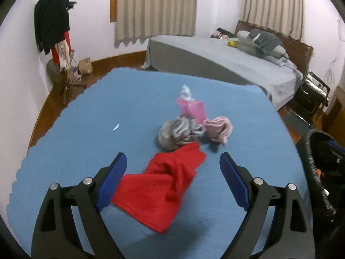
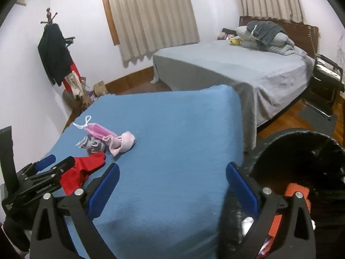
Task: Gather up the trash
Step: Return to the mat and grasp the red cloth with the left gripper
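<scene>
A red cloth (image 1: 166,183) lies on the blue-covered table (image 1: 86,118), between the spread fingers of my left gripper (image 1: 173,161), which is open and empty just above it. Beyond it lie a grey sock (image 1: 176,133), a pink sock (image 1: 218,129) and a pink face mask (image 1: 193,108). A small white scrap (image 1: 116,127) lies to the left. In the right wrist view the same pile shows at the left: red cloth (image 2: 86,168), grey sock (image 2: 92,145), pink sock (image 2: 123,143), mask (image 2: 97,129). My right gripper (image 2: 172,172) is open and empty over the table's right edge.
A black trash bin (image 2: 301,151) with orange and white items inside stands at the table's right side; its rim shows in the left wrist view (image 1: 314,161). A grey bed (image 1: 215,58), a coat rack (image 1: 54,21) and a black chair (image 2: 325,79) stand behind.
</scene>
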Motion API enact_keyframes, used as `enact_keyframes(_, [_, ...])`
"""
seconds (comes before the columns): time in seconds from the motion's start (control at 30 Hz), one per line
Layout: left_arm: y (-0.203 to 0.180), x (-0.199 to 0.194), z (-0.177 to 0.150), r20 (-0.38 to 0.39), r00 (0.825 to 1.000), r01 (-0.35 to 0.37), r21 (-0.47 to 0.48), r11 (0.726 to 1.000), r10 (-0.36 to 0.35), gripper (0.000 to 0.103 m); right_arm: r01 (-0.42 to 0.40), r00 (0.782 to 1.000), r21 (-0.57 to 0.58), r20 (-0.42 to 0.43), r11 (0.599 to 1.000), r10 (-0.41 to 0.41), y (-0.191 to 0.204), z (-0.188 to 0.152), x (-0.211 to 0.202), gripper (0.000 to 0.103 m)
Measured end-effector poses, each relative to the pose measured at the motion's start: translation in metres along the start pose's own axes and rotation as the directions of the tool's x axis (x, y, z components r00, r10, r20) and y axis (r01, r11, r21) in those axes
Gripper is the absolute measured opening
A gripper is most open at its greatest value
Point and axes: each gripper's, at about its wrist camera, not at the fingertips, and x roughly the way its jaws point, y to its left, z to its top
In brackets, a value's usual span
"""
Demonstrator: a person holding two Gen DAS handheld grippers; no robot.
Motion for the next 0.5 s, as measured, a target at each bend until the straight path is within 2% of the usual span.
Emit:
enact_keyframes(0.33, [0.013,0.048,-0.003,-0.094,0.996,-0.013,-0.024,1.0,0.01,0.085,-0.002,0.999,-0.025,-0.048,1.0,0.001,0.012,-0.005,0.034,0.097])
enact_keyframes(0.5, [0.017,0.065,-0.006,-0.162,0.987,-0.015,-0.042,0.999,0.008,0.085,-0.008,0.998,-0.032,-0.06,0.999,0.006,0.016,-0.004,0.044,0.097])
